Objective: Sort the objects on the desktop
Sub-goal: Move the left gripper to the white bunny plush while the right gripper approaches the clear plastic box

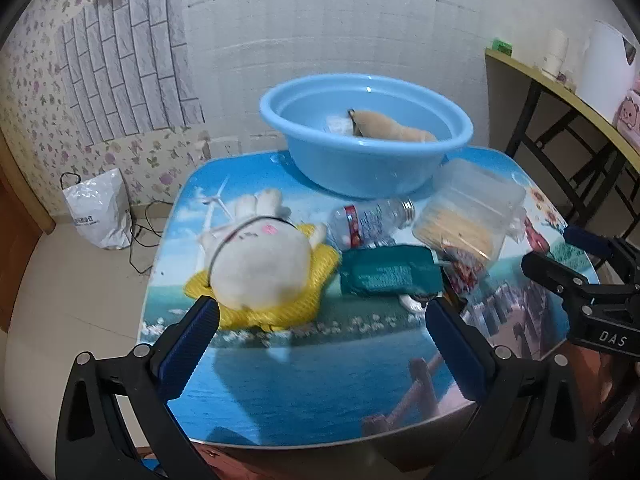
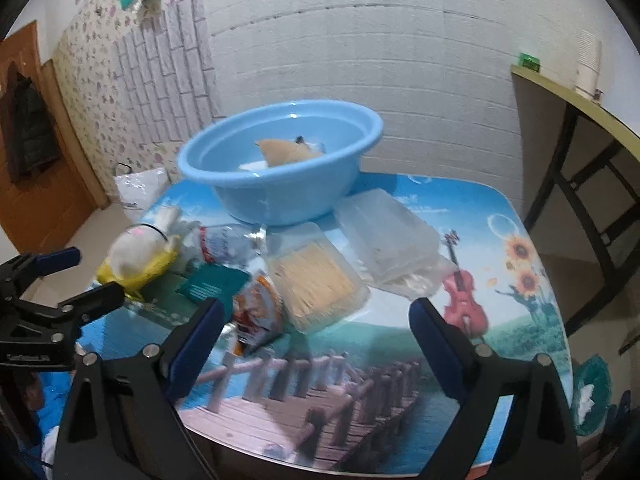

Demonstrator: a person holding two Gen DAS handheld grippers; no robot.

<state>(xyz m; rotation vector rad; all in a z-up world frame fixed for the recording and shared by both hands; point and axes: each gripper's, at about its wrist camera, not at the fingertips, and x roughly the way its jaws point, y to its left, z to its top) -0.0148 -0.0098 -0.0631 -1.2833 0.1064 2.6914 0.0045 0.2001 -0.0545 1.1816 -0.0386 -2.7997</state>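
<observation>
Grippers, left (image 1: 322, 312) and right (image 2: 316, 316), hover spread wide and empty above cluttered table (image 1: 304, 380) near blue basin (image 1: 366, 160).

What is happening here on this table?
A person holds two grippers over a small table to sort clutter. The left gripper and the right gripper are both open and empty. A tan toy already lies in the blue basin; a plush rabbit, bottle and boxes wait.
</observation>
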